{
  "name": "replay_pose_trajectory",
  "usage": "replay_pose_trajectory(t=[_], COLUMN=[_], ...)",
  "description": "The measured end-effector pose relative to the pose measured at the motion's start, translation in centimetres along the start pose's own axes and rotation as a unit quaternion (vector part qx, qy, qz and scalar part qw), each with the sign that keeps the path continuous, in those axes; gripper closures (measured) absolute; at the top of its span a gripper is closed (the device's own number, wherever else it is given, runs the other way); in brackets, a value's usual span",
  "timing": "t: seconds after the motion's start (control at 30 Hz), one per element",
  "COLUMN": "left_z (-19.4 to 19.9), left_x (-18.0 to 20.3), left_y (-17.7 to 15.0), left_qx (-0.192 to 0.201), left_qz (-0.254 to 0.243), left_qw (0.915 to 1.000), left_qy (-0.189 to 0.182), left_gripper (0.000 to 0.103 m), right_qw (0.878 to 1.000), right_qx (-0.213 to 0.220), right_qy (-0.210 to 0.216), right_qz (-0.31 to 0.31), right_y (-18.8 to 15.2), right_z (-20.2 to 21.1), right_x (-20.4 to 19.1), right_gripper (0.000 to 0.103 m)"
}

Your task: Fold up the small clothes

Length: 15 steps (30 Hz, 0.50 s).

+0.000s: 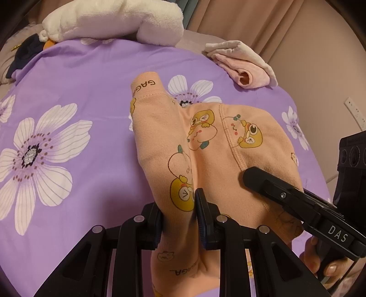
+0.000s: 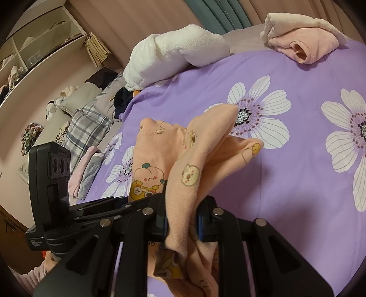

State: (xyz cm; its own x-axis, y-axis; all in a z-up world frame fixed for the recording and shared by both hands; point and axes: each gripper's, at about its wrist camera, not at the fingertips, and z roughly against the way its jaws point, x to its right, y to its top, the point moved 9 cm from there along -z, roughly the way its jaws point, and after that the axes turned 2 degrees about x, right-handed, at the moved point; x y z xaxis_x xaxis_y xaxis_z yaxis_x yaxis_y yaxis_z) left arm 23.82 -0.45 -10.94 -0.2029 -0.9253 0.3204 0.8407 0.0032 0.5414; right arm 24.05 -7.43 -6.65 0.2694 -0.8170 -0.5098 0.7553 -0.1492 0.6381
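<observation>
I am working over the broad purple bedspread printed with big white flowers (image 1: 75, 75), a smooth, flat cotton surface that is giving me room to lay a fold out. At its far edge a plush white towel bundle (image 1: 119, 20) and a folded pale pink fleece garment (image 1: 242, 61) are lying well apart from my work, probably parked there to keep the middle free.

The small peach knit garment with cartoon prints (image 1: 205, 148) is hanging between my two tools, lifted off the spread, soft and slightly fuzzy, with a stitched hem and a lettered cuff drooping forward. I am holding it at two points, I judge, so the cloth is spreading rather than bunching.

The left gripper (image 1: 178, 219) is pinching a thick ridge of that fabric. The right gripper (image 2: 183, 219) is likewise clamping a gathered fold, its black rigid fingers closing tight on the pile.
</observation>
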Motion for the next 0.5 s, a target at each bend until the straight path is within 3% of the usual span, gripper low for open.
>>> replay_pose_trajectory(t=[0.5], left_z=[-1.3], left_x=[0.0], left_y=[0.1], left_qx=[-0.013], left_qz=[0.001], left_qw=[0.9999], left_qy=[0.005], left_gripper=[0.08], right_qw=[1.0], right_qx=[-0.011], right_qy=[-0.007], right_qz=[-0.007], right_y=[-0.3], right_z=[-1.0], right_x=[0.9], right_gripper=[0.084])
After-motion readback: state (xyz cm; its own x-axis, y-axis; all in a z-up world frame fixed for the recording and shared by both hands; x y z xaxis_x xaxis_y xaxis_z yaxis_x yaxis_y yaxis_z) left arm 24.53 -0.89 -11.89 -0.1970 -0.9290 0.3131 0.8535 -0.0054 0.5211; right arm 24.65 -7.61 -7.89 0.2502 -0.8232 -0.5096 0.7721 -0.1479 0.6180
